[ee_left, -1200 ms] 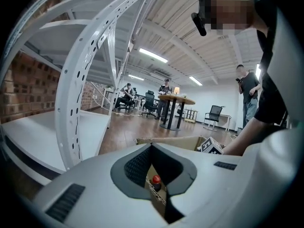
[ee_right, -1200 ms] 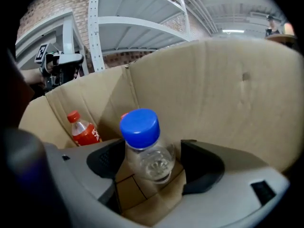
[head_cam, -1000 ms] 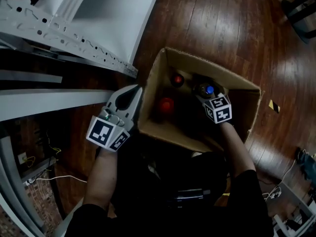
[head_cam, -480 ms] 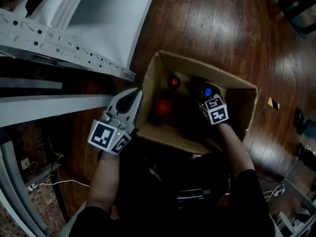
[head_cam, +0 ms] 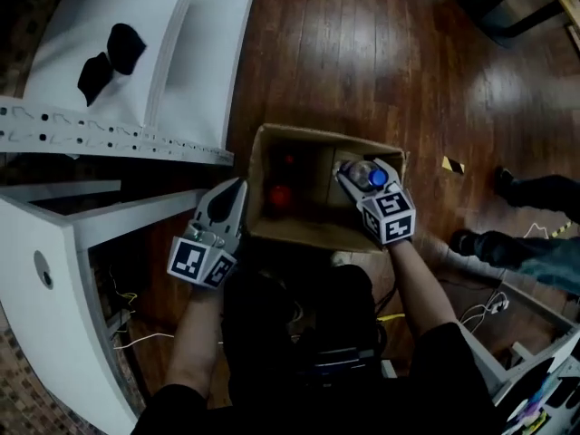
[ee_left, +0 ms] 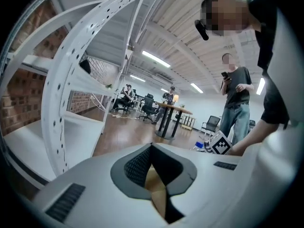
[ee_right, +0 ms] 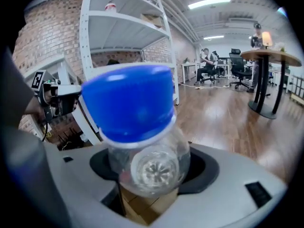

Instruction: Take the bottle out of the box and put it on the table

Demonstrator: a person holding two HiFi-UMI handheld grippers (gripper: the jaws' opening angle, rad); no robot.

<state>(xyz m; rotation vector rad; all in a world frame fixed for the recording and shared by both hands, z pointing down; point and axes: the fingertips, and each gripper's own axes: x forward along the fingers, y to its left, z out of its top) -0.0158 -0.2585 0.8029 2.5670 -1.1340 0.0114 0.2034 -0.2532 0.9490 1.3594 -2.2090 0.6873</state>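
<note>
The box (head_cam: 308, 232) and floor (head_cam: 362, 43) are seen steeply from above by the head camera. The gripper cameras are set just behind their jaws, facing across the room; the right one is crowded by a bottle (ee_right: 142, 160). A round table (ee_left: 173, 109) is shared by both.

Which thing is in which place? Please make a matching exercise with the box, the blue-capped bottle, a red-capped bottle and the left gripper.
Things:
1. cardboard box
2. blue-capped bottle
3. red-capped bottle
4. left gripper

Places:
a. deep inside the box
b. on the wooden floor
c. up at the box's top, on its right side
d. outside the box, by its left wall

Pairs: 1-b, 2-c, 3-a, 4-d
</note>
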